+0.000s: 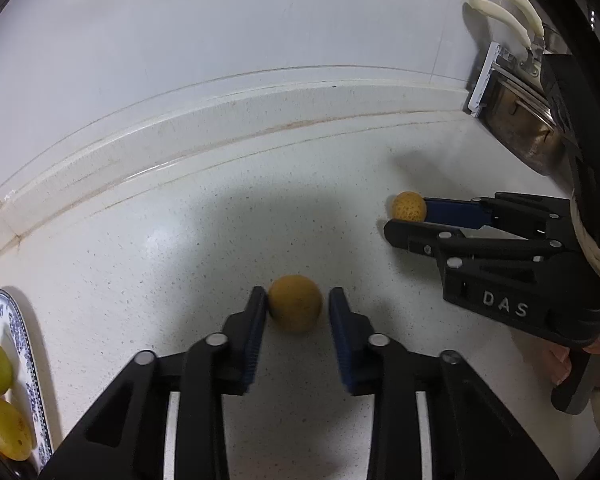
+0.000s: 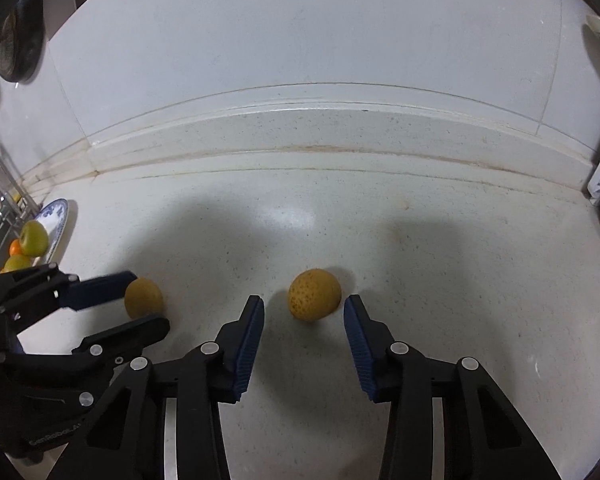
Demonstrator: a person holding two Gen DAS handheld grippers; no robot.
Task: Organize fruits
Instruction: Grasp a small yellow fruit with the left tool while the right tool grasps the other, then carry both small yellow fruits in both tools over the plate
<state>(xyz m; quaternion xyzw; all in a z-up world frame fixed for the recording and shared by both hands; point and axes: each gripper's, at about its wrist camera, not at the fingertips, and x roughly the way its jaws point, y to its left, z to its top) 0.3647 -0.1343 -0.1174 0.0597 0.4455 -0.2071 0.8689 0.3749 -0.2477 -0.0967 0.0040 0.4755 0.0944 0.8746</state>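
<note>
Tabletop (image 2: 440,240): one, white speckled stone, ending at a raised lip under the tiled wall; bare surface lies between that lip and the fruit.

Tongs: two. Left tongs (image 1: 296,304) part open around a smooth yellow fruit (image 1: 295,303); the left pad touches it, the right pad stands just clear. Right tongs (image 2: 303,312) wide open, holding nothing, with a speckled yellow fruit (image 2: 314,294) between the tips, touching neither.

Plate (image 2: 58,216): one, blue-patterned, at the tabletop's left end, well apart from both loose fruits; carries two green fruits (image 2: 34,237) and one orange one (image 2: 15,247).

Knife rack (image 1: 512,92): one, against the wall at the tabletop's right end, two cream handles (image 1: 496,14) up.

Loose fruits: two, both on the tabletop.
</note>
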